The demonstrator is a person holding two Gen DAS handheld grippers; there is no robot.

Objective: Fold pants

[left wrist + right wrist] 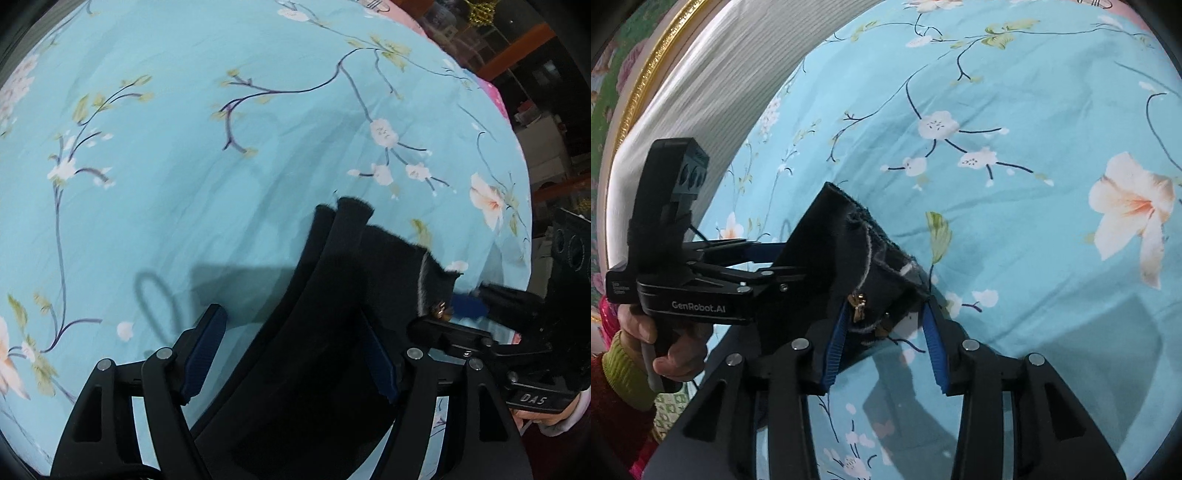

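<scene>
Black pants (332, 295) lie folded in a long strip on the blue flowered bedsheet (184, 166). My left gripper (291, 317) points down over them and is open wide. The strip runs between its fingers, and sheet shows between the left pad (207, 347) and the cloth. In the right wrist view the waist end (879, 280), with a gold button and zipper pull (857, 301), sits between the fingers of my right gripper (886, 304). Its blue pads (834, 347) stand apart beside the loosely bunched cloth, so it is open.
A white ribbed headboard panel (701, 81) with a gold frame borders the bed on the left of the right wrist view. A hand (672, 354) in a green cuff holds the left tool. The bed edge (524, 221) drops off at right, with dark shelves (535, 55) beyond.
</scene>
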